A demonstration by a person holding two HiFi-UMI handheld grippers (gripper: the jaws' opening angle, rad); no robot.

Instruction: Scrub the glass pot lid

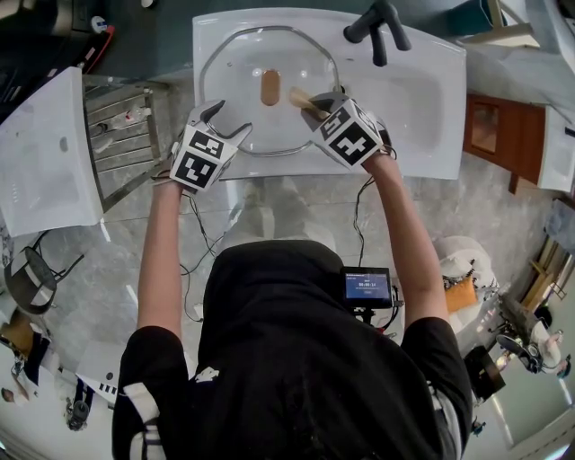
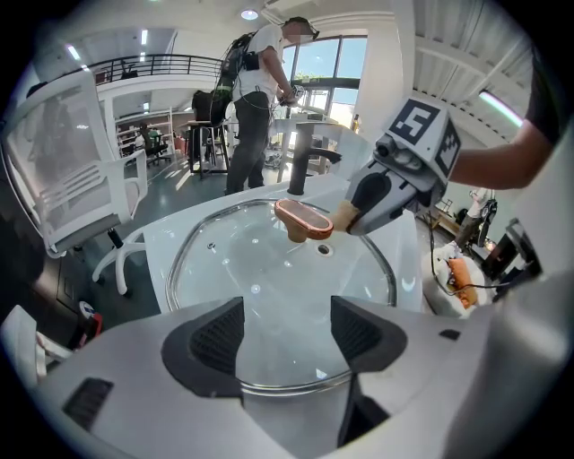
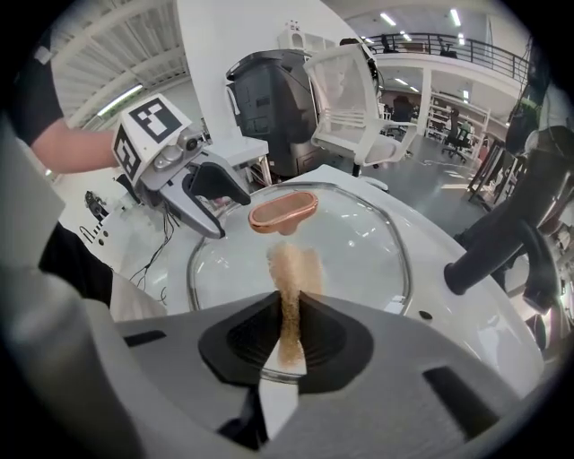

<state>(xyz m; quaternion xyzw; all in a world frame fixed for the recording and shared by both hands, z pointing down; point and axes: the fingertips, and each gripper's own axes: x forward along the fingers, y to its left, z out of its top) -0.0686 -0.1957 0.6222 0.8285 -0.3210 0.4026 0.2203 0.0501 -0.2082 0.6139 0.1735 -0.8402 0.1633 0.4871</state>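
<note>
Two hand-held grippers are held over a white sink [image 1: 422,108], in which the glass pot lid [image 1: 243,63] is laid flat with its brown knob [image 1: 269,87] turned upward. The left hand-held gripper [image 1: 229,121] is placed at the near rim of the lid. In the left gripper view its jaws are seen spread apart, with the metal-edged rim lying between them and nothing clamped. The right hand-held gripper [image 1: 307,101] is set beside it, nearer the middle of the lid. Its jaws are pressed together on what appears to be a tan sponge strip [image 3: 289,296], whose free end is pointed toward the knob. That end is seen just beside the knob in the left gripper view, though contact with the glass cannot be confirmed there. A black faucet [image 1: 377,27] is mounted at the far edge of the sink, behind the lid.
</note>
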